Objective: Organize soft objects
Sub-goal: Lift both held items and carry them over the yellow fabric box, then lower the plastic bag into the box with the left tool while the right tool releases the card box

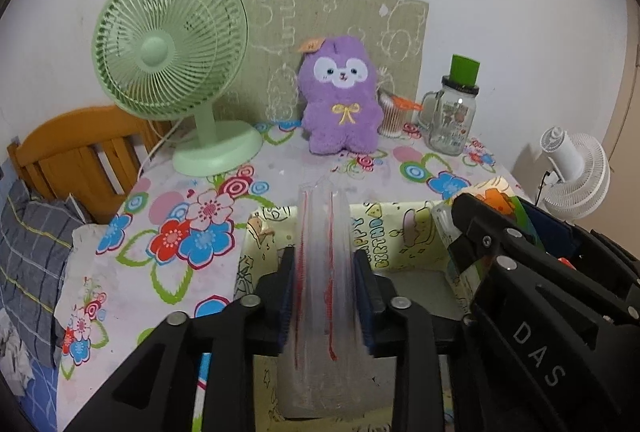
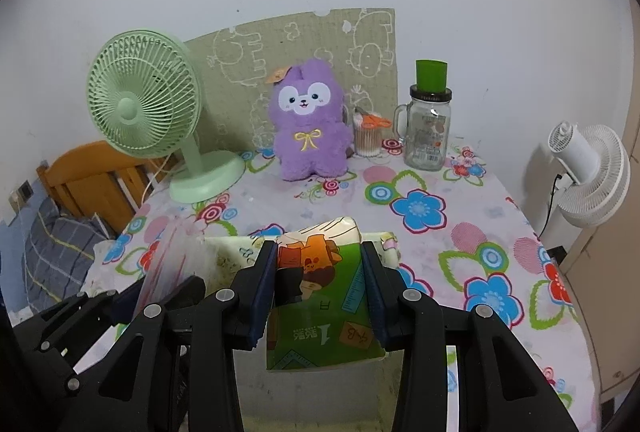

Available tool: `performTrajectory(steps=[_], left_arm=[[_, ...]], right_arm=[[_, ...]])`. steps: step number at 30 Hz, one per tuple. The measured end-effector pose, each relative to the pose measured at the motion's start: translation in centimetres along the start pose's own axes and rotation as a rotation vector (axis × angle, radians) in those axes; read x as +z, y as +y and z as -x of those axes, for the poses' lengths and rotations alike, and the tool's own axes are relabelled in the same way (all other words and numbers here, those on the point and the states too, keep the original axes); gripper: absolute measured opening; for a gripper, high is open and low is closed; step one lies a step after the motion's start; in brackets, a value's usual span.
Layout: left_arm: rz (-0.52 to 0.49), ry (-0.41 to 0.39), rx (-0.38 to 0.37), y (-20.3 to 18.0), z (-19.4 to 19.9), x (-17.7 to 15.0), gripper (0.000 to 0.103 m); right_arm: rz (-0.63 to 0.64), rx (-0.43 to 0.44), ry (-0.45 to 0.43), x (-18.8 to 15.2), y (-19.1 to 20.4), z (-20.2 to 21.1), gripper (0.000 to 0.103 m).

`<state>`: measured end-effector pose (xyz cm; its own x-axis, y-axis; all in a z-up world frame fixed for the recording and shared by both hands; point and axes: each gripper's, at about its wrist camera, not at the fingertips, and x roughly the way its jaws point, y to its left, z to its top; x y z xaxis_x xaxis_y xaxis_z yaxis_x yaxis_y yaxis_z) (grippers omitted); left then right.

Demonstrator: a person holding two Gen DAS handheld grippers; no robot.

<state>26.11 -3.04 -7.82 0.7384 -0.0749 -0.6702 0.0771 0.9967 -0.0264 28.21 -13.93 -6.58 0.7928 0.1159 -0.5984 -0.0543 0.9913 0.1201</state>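
On the floral-clothed tabletop, the left gripper clamps a clear plastic bag with red stripes and the right gripper clamps a green cartoon-printed tissue pack — both held over a yellow cartoon-printed box, with a purple plush rabbit beyond.

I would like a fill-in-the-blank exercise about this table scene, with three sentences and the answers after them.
1. The left gripper is shut on a clear ____ bag with red lines.
2. The right gripper is shut on a tissue pack whose wrapper is mostly ____.
3. The purple plush toy sits between the green desk fan and the ____ jar with the green cap.

Missing words: plastic; green; glass
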Motion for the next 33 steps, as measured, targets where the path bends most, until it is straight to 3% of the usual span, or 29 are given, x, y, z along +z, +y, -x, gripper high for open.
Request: performTrajectory(steps=[6, 8, 13, 18, 20, 33], left_arm=[[0.002, 0.04, 0.015, 0.1, -1.2, -0.2, 0.05], [-0.002, 0.041, 0.02, 0.1, -1.3, -0.3, 0.065], [-0.015, 0.038, 0.018, -0.2, -1.3, -0.4, 0.077], [-0.017, 0.026, -0.001, -0.3, -0.7, -0.3, 0.086], [-0.017, 0.02, -0.001, -0.3, -0.6, -0.2, 0.092], [-0.029, -0.013, 0.011, -0.7, 2.2, -0.7, 0.097]], right_arm=[[0.008, 0.012, 0.024, -0.2, 0.3, -1.7, 0.048], [0.011, 0.008, 0.025, -0.3, 0.4, -1.9, 0.049], [0.03, -0.002, 0.041, -0.3, 0.8, -2.2, 0.077], [0.043, -0.029, 0.027, -0.1, 0.9, -1.7, 0.093], [0.041, -0.026, 0.028, -0.1, 0.8, -1.5, 0.094], [0.019, 0.001, 0.052, -0.6, 1.0, 0.7, 0.095]])
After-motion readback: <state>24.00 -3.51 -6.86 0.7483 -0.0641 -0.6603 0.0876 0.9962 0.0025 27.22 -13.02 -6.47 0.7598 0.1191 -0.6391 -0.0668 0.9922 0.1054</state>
